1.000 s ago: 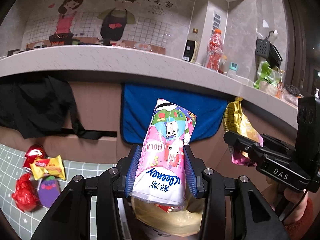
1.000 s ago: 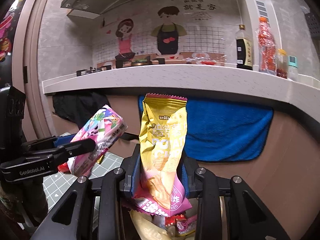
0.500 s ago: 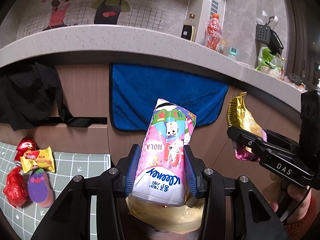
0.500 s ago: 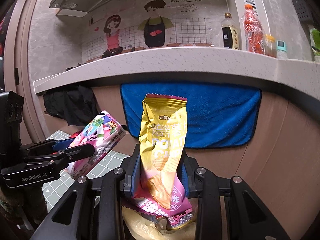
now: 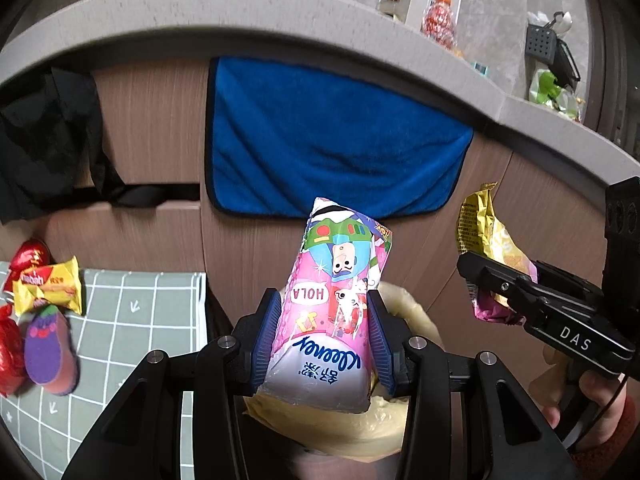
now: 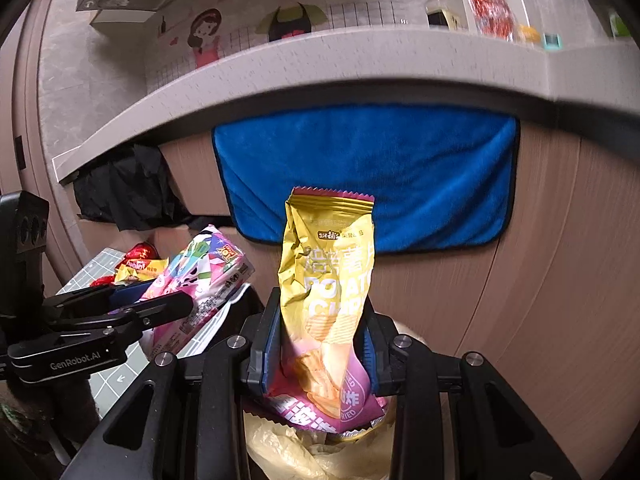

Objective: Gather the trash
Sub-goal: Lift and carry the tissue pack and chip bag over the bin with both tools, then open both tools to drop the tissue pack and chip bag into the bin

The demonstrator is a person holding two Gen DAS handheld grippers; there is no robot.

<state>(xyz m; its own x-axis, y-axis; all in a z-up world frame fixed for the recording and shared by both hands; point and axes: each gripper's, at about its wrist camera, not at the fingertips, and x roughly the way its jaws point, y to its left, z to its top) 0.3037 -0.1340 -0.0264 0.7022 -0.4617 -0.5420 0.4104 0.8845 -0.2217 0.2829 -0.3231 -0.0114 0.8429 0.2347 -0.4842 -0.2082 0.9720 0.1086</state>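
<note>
Left gripper (image 5: 323,340) clamps soft, light pink Kleenex tissue pack (image 5: 332,304) mid-body; right gripper (image 6: 318,344) pinches crinkly, slippery yellow chip bag (image 6: 326,292) low, both above yellowish bin liner (image 5: 340,428).

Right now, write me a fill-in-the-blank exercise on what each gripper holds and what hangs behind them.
1. The left gripper is shut on a pink Kleenex ____ pack.
2. The right gripper is shut on a yellow potato ____ bag.
3. The towel hanging on the cabinet front is ____ in colour.
4. On the checked mat lies a purple ____-shaped toy.

Missing words: tissue; chips; blue; eggplant
</note>
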